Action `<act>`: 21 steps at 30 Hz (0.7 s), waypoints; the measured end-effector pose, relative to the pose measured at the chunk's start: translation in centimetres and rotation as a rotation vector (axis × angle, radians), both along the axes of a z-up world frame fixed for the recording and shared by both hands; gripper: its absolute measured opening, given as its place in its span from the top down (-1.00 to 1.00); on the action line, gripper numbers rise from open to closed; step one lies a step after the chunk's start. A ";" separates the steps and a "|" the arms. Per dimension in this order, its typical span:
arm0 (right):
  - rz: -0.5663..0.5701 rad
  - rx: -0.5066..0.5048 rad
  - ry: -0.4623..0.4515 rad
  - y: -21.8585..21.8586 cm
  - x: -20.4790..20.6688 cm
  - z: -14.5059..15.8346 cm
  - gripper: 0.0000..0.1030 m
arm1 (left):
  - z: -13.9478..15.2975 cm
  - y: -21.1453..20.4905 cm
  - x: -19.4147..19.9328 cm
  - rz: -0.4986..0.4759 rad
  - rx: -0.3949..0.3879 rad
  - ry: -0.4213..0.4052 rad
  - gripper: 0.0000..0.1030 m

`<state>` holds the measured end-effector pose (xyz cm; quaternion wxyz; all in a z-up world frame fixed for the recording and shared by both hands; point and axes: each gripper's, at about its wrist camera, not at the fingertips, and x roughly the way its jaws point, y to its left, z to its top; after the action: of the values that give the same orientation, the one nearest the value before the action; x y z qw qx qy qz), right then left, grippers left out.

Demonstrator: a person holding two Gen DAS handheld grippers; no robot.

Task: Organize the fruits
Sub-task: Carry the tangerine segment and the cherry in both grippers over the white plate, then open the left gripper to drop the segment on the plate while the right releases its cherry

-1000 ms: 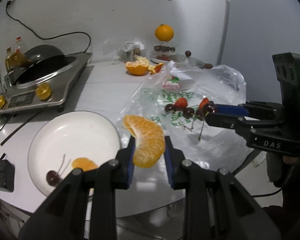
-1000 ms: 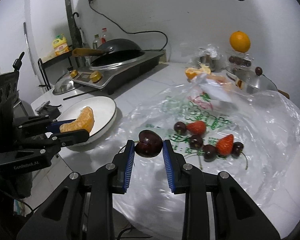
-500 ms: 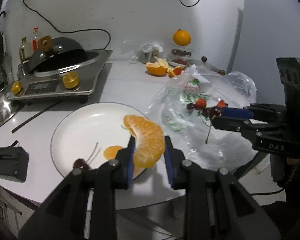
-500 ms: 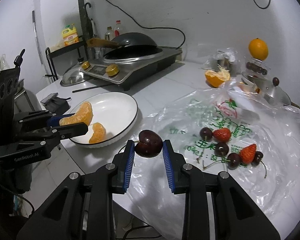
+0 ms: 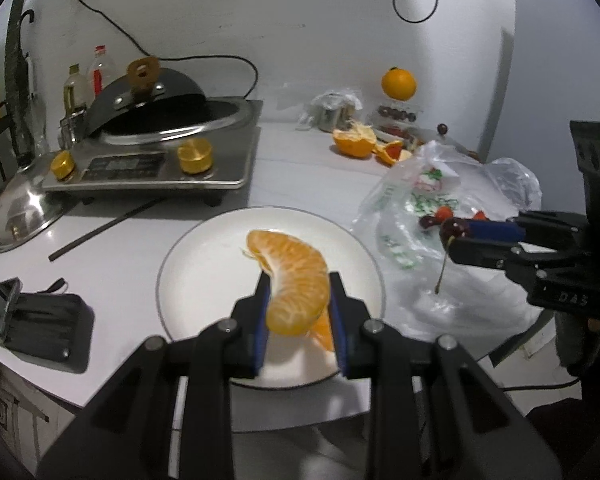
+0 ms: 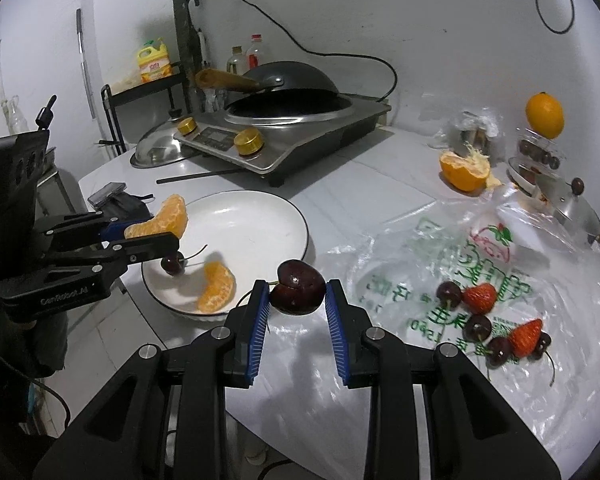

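My left gripper (image 5: 299, 308) is shut on an orange segment (image 5: 292, 276) and holds it above the near part of the white plate (image 5: 204, 248). It also shows in the right wrist view (image 6: 156, 230). My right gripper (image 6: 296, 300) is shut on a dark cherry (image 6: 298, 287), above the table edge just right of the plate (image 6: 260, 216). On the plate lie another orange segment (image 6: 216, 288) and a cherry (image 6: 173, 263) with its stem. Several cherries and two strawberries (image 6: 480, 298) lie on the clear plastic bag (image 6: 500, 280).
An induction cooker with a wok (image 6: 284, 128) stands behind the plate, a steel lid (image 5: 20, 212) to its left. A phone and black pouch (image 5: 32, 320) lie left of the plate. A half-peeled orange (image 6: 464, 170) and a whole orange (image 6: 544, 116) sit at the back right.
My left gripper has carried the orange segment leftward, from beside the bag to over the plate. My right gripper with the cherry has moved toward the plate's right rim.
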<state>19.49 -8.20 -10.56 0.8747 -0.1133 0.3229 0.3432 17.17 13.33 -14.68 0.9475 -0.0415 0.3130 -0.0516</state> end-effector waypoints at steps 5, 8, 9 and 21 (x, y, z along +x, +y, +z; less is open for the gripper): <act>0.015 -0.004 0.005 1.5 0.5 -0.2 0.40 | -0.5 1.8 0.6 0.030 0.008 0.001 0.48; 0.030 -0.009 0.006 2.3 0.8 -0.4 0.40 | -0.9 2.7 0.9 0.046 0.008 0.004 0.48; 0.033 -0.010 0.009 2.5 0.9 -0.5 0.40 | -1.0 3.0 1.0 0.052 0.008 0.005 0.48; 0.059 -0.035 0.048 5.1 2.3 -2.1 0.40 | -3.1 5.4 2.7 0.076 -0.012 0.042 0.48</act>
<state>21.84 -3.13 -12.66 0.8541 -0.1297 0.3463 0.3657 19.84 18.75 -17.75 0.9416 -0.0602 0.3308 -0.0168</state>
